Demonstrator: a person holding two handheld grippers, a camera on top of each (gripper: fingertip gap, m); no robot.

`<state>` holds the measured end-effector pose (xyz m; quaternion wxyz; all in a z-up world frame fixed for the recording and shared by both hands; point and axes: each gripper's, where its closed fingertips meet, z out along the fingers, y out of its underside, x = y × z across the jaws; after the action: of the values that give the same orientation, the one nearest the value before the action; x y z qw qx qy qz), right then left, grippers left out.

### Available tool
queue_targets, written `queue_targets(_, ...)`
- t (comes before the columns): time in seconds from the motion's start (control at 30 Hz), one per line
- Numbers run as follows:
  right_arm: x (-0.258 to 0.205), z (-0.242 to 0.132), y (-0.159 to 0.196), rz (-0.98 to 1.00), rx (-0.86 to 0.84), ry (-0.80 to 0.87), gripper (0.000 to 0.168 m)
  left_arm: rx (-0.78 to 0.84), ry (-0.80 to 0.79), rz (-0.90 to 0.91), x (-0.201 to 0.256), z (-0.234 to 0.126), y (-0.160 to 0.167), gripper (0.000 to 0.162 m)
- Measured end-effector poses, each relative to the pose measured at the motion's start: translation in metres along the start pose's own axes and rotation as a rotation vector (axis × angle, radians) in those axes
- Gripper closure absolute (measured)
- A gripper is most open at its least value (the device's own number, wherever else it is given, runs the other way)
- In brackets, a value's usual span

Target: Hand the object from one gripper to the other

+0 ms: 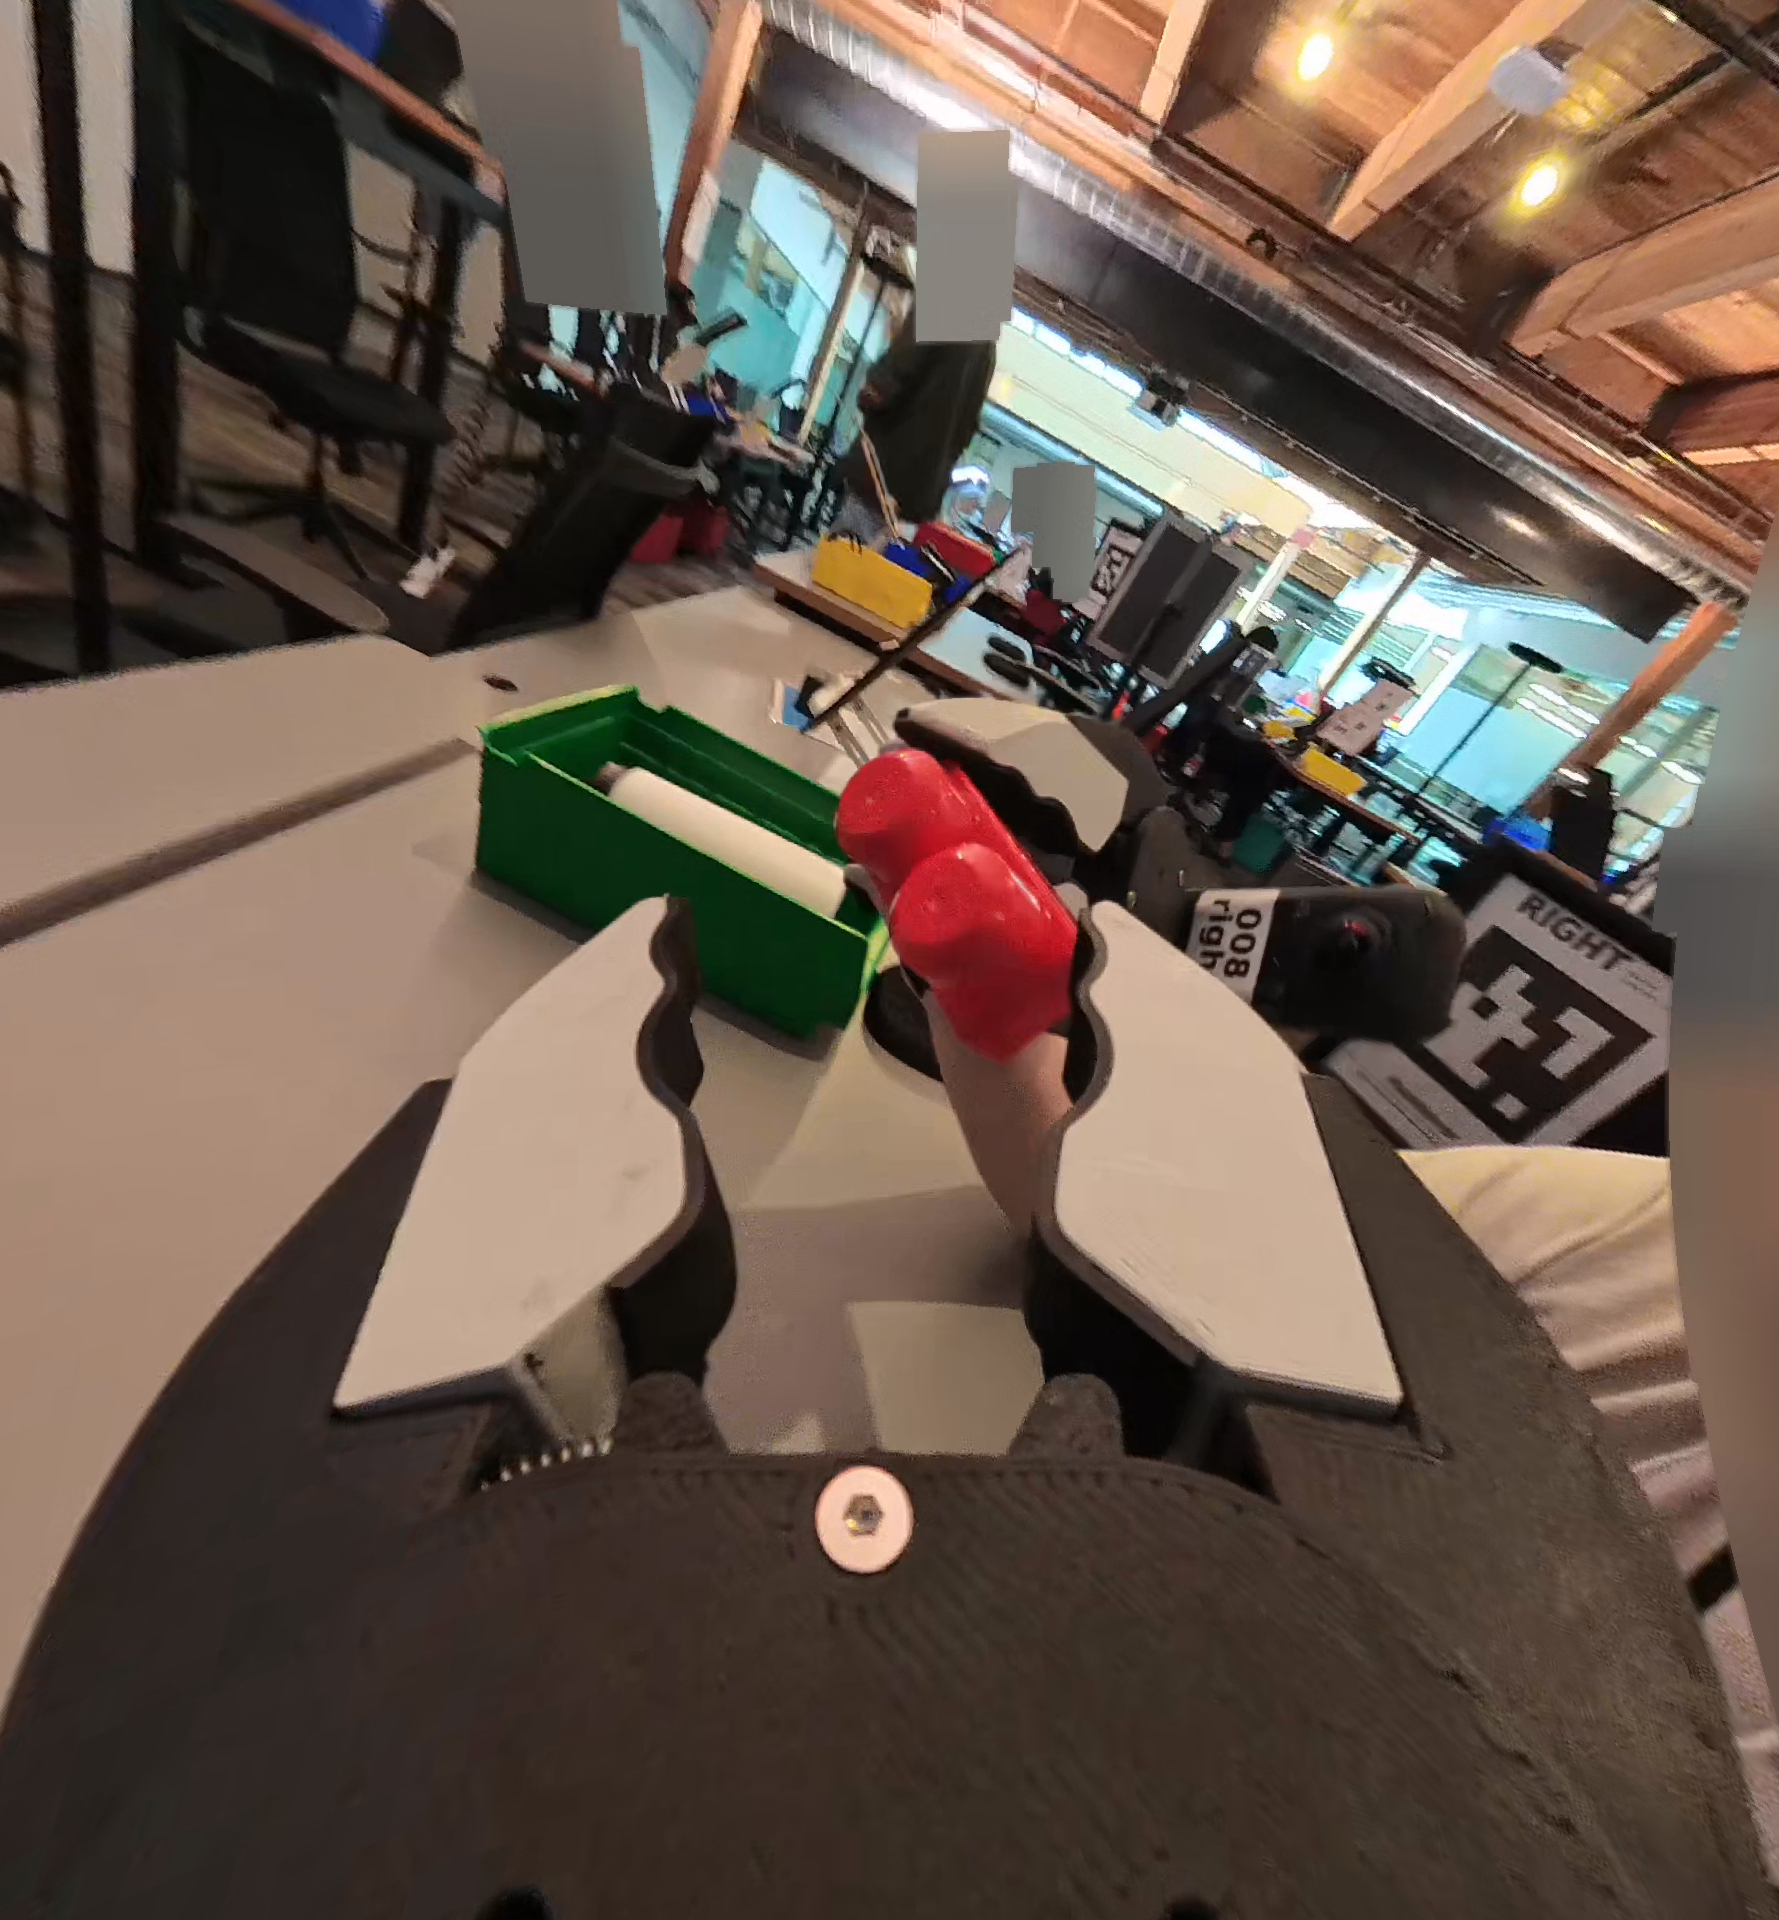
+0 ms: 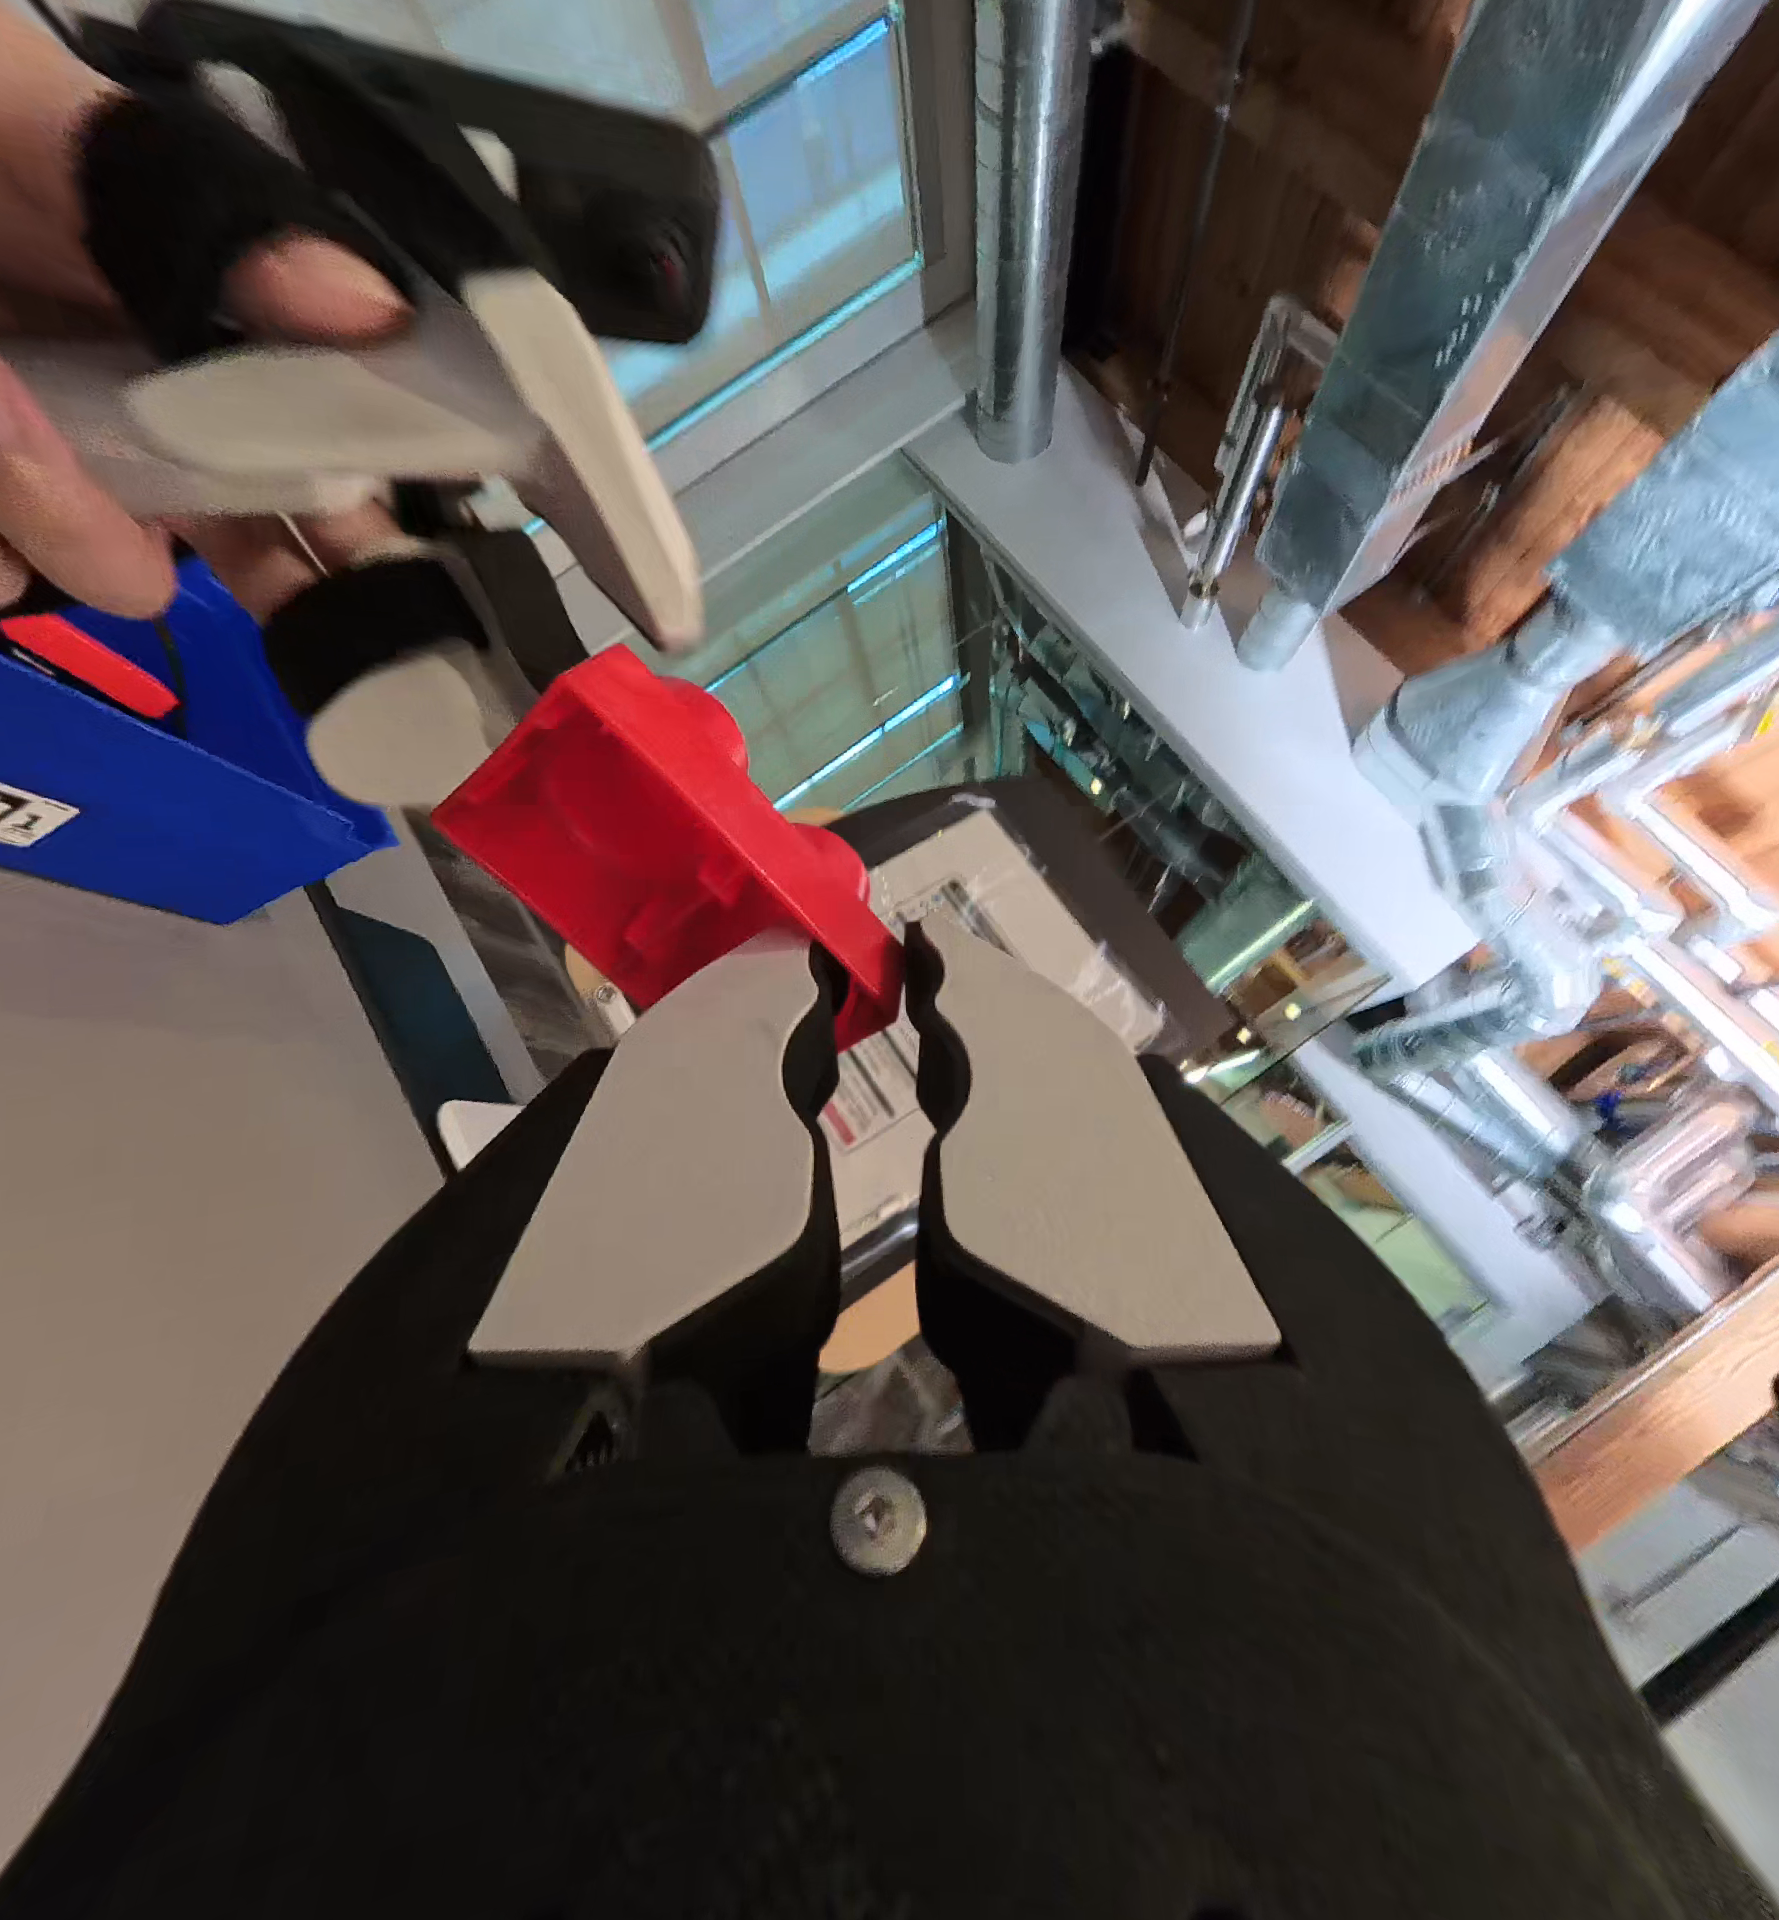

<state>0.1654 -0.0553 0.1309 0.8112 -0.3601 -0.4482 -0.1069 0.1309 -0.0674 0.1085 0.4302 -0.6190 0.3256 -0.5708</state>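
A red plastic block with two round studs (image 1: 952,904) hangs in the air above the grey table (image 1: 189,935). My right gripper (image 2: 864,951) is shut on one thin edge of the block (image 2: 646,821). In the left wrist view its upper finger (image 1: 1030,769) lies over the block from the far side. My left gripper (image 1: 880,935) is open wide, and the block sits between its fingertips, against the right one. In the right wrist view the left gripper's fingers (image 2: 594,468) stand spread on either side of the block's far end.
A green bin (image 1: 573,862) holding a white cylinder (image 1: 729,831) stands on the table just behind the block. A blue bin (image 2: 137,790) with a red piece inside sits at the left of the right wrist view. Workbenches and people stand far behind. Across from one pair of fingers to the other is roughly 5 cm.
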Motion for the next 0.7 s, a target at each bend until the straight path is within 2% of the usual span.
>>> queue_targets(0.13,0.042,-0.007,0.033,0.17,-0.14,0.035,0.158,0.092,-0.036,0.062,0.005,-0.023,-0.023,0.094)
queue_targets(0.23,0.082,-0.027,0.079,0.374,-0.344,0.062,0.158,0.093,-0.098,0.111,0.002,-0.036,-0.028,0.096)
queue_targets(0.37,0.107,-0.081,0.159,0.789,-0.644,0.026,0.158,0.078,-0.157,0.148,-0.001,-0.042,-0.029,0.099)
queue_targets(0.47,0.115,-0.139,0.232,0.898,-0.941,0.122,0.158,0.06,-0.167,0.151,-0.003,-0.041,-0.026,0.1)
queue_targets(0.6,0.09,-0.209,0.313,1.08,-1.297,0.188,0.158,0.026,-0.179,0.141,-0.007,-0.037,-0.02,0.103)
queue_targets(0.7,0.047,-0.225,0.346,1.363,-1.393,0.124,0.158,-0.005,-0.197,0.146,-0.012,-0.033,-0.014,0.104)
